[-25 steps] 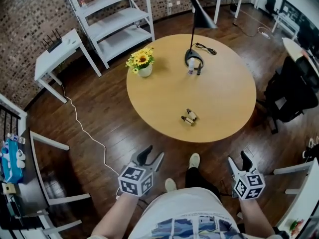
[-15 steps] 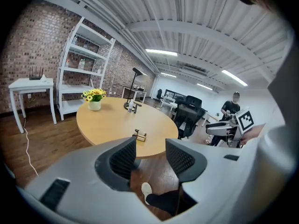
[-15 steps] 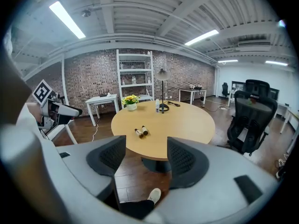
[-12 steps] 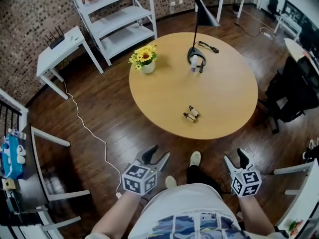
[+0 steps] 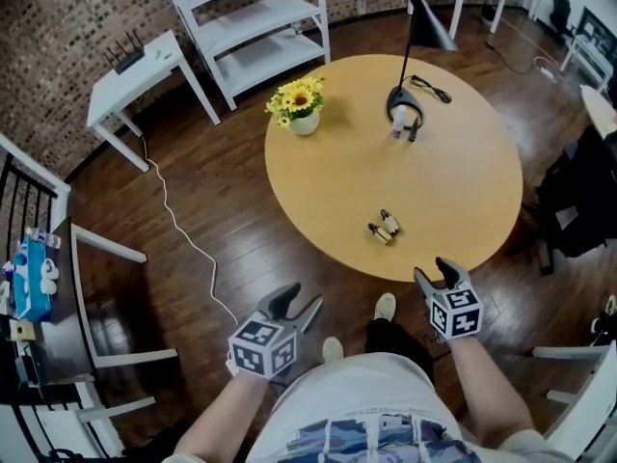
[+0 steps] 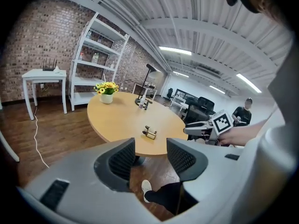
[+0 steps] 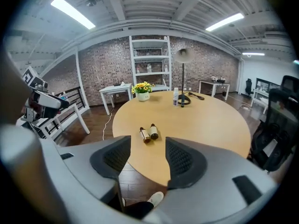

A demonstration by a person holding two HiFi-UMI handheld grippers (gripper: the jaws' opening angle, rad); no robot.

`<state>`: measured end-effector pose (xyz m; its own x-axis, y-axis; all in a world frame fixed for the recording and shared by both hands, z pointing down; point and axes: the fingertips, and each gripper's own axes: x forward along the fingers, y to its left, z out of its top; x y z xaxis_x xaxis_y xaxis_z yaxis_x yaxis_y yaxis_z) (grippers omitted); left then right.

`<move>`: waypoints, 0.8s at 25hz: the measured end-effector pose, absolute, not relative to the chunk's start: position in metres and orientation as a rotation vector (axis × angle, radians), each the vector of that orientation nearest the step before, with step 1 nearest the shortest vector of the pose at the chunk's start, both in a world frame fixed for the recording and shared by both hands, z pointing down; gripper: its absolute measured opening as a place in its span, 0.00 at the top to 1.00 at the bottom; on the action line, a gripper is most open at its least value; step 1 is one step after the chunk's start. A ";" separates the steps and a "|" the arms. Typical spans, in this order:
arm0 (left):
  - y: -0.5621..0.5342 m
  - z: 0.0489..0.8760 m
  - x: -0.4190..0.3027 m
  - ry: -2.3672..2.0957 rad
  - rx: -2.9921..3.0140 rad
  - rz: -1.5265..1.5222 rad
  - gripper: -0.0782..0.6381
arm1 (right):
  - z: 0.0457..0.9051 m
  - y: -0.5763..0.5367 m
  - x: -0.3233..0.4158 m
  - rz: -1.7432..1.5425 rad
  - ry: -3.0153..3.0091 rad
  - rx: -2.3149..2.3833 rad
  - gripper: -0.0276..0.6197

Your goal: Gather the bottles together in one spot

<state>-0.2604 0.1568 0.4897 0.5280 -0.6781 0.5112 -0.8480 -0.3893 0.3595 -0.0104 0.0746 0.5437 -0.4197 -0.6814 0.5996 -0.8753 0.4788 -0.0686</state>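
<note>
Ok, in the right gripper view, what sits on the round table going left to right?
Sunflower pot → white bottle → lamp base. The two brown bottles lie nearer, under the pot's span, so their place in the order is unclear.

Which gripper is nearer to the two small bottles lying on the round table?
Right. The right gripper is at the table edge, just short of the bottles, its empty jaws just closing. The left gripper hangs over the floor, farther left, its empty jaws just opened wider.

You have bare table (image 5: 453, 196) around the two near bottles (image 5: 386, 228); the lamp (image 5: 406, 116) and flowers (image 5: 301, 105) stand at its far side.
</note>
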 end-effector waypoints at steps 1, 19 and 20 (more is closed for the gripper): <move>0.153 0.491 -0.262 -1.248 2.161 0.380 0.63 | 0.550 0.059 -0.018 0.517 -2.235 1.247 0.59; 0.064 0.517 -0.226 -1.366 1.919 0.476 0.63 | 0.689 -0.106 -0.062 0.688 -2.167 0.790 0.70; 0.055 0.517 -0.220 -1.360 1.924 0.481 0.63 | 0.685 -0.109 -0.057 0.697 -2.183 0.800 0.70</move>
